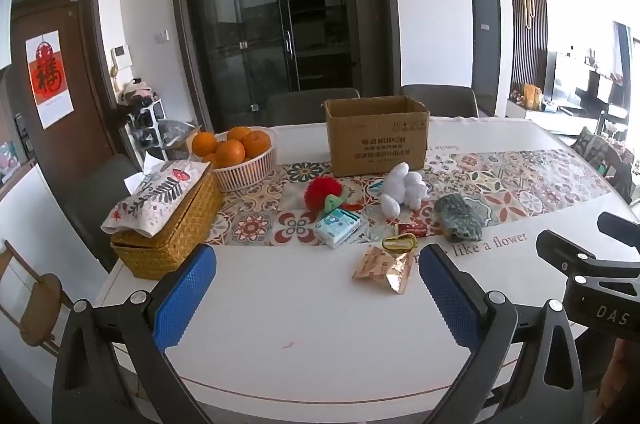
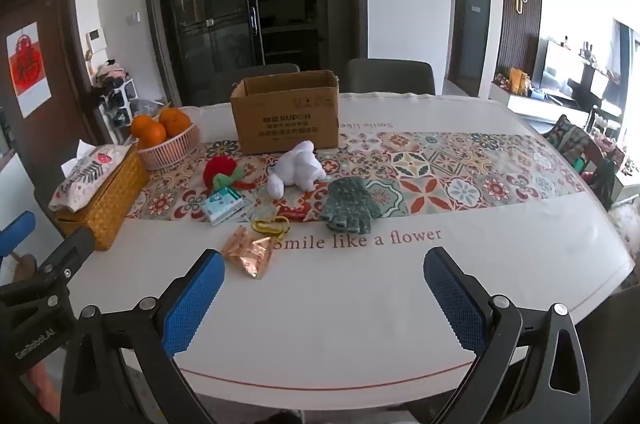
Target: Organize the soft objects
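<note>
Three plush toys (image 2: 298, 166) beside corrugated box (image 2: 286, 114)

Two handheld grippers share one build: the left gripper (image 1: 316, 288) and right gripper (image 2: 322, 288) each carry black angular finger arms with triangular cut-outs, silver round rivets at the pivots and blue dimpled pads (image 2: 192, 300). White lettering marks each black housing, seen from the other's camera.

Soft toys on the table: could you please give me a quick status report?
Left gripper and right gripper open, empty, short of the items. White plush, red plush, green glove lie loose before the cardboard box. Snack packets nearest.
</note>
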{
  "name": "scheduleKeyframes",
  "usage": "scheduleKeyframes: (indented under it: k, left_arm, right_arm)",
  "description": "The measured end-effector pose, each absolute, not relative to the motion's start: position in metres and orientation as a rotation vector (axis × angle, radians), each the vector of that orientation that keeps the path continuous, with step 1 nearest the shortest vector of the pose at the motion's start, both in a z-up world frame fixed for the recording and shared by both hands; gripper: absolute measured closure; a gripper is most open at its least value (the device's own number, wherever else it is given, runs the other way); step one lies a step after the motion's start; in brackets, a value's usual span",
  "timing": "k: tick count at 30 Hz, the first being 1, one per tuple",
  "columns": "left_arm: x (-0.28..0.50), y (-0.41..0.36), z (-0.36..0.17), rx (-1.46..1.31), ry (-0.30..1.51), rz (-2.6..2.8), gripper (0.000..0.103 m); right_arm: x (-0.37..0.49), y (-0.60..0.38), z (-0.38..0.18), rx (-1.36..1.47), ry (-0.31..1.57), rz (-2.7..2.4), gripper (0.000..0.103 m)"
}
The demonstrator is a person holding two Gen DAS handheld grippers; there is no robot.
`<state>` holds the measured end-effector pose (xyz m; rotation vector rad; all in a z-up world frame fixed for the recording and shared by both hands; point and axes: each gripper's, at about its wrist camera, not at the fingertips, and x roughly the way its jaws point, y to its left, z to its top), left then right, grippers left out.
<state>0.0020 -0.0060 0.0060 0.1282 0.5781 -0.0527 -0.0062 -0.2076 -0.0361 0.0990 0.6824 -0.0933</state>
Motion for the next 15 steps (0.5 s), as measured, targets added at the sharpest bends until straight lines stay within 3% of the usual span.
scheduleKeyframes:
  k: [15]
  left_arm:
    - [0.0027,-0.0057,0.0064,0.121,0.579,-0.053,0.0]
  right_arm:
    - [-0.006,-0.2051,-0.0372,0.104,0.685,-0.09,0.002]
